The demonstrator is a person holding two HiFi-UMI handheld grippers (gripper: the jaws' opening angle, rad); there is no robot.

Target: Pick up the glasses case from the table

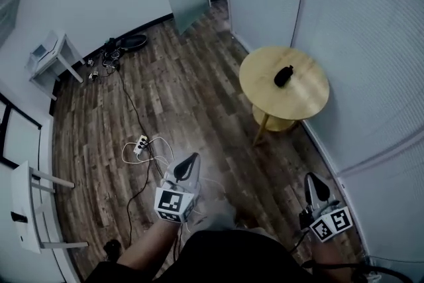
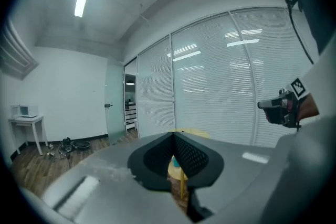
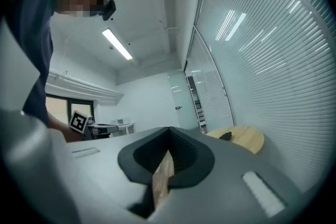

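Head view, biggest first: what's there?

Wood floor (image 1: 185, 109) fills most of it. Glass walls w/ blinds (image 1: 371, 43) run down the right side.

Table?

Round wooden table (image 1: 308, 103), upper right, close to the blinds. A white side table (image 1: 56, 53) stands at the far left wall, well apart from it.

Grippers?

Left gripper (image 1: 193, 157) is low centre and right gripper (image 1: 311, 177) low right, both over the floor. Neither is near the round table.

Jaws?

Left gripper view: jaws together at the tips, nothing btwn them. Right gripper view: same, closed and empty.

Anything small on the floor?

Power strip (image 1: 140, 144), just beyond the left gripper, to its left.

And the glasses case?

Glasses case (image 1: 283, 75) is small and dark. It lies on the round table, approx mid-top, slightly towards the left edge. Right gripper view shows it too, far off on the tabletop, right of the jaws. No gripper touches it.
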